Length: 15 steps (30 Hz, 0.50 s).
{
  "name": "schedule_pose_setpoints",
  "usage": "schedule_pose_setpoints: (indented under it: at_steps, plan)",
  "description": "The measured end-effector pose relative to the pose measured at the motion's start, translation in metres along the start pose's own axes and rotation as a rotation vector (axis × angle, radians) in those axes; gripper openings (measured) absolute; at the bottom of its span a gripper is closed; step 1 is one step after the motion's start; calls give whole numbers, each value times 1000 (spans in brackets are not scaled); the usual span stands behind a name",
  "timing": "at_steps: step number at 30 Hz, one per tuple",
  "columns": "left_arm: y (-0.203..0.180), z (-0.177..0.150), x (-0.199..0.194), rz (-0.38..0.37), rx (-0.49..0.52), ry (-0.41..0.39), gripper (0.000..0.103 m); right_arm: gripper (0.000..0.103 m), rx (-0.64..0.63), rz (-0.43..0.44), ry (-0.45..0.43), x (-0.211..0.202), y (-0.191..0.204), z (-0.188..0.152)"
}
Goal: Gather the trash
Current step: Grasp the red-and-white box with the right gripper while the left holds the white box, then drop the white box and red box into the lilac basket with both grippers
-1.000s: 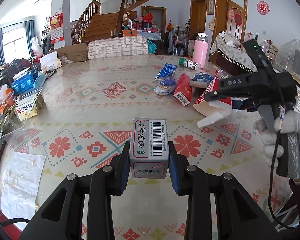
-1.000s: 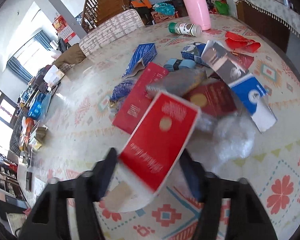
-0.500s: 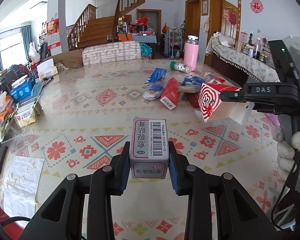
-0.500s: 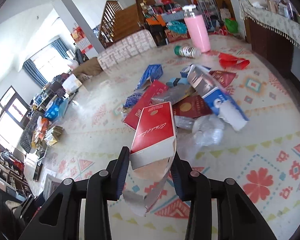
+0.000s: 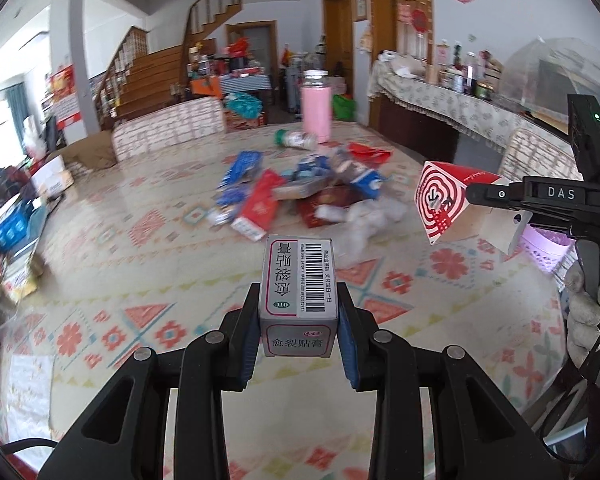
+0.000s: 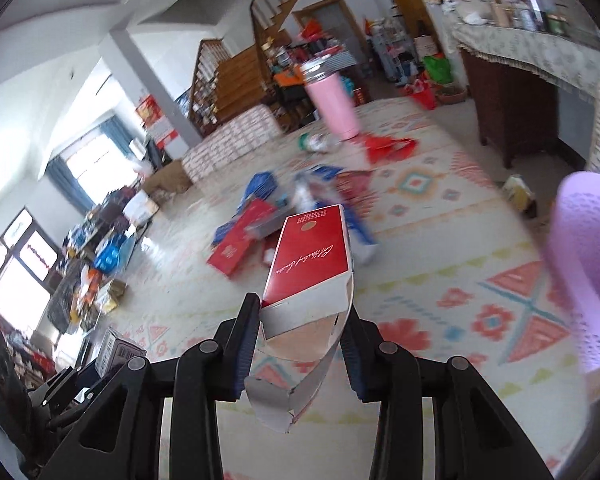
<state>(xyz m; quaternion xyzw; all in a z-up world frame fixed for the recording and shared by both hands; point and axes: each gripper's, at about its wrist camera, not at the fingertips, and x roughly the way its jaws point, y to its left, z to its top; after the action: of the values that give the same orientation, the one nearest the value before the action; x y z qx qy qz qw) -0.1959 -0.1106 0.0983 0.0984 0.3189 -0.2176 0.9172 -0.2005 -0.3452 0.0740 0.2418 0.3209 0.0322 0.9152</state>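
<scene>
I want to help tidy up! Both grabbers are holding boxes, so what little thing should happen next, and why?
Probably carry the red box in the right gripper over the purple basket at the right edge. Its fingers already clamp the box, lifted clear of the table, and the basket is close by. The left gripper grips a grey box and could follow.

Grey medicine box (image 5: 298, 300): "愈裂贴膏", "OTC", barcode on top. Right gripper (image 5: 472, 194) body at right: "DAS". Red carton's (image 6: 310, 258) script unreadable.
</scene>
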Motion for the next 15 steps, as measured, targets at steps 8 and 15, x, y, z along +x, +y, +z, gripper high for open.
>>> schedule_pose_setpoints:
  at_steps: [8, 15]
  plan:
    - [-63, 45, 32, -123, 66, 22, 33, 42, 117, -67, -93, -52, -81, 11]
    - [-138, 85, 75, -276, 104, 71, 33, 42, 205, -164, -170, -98, -151, 22]
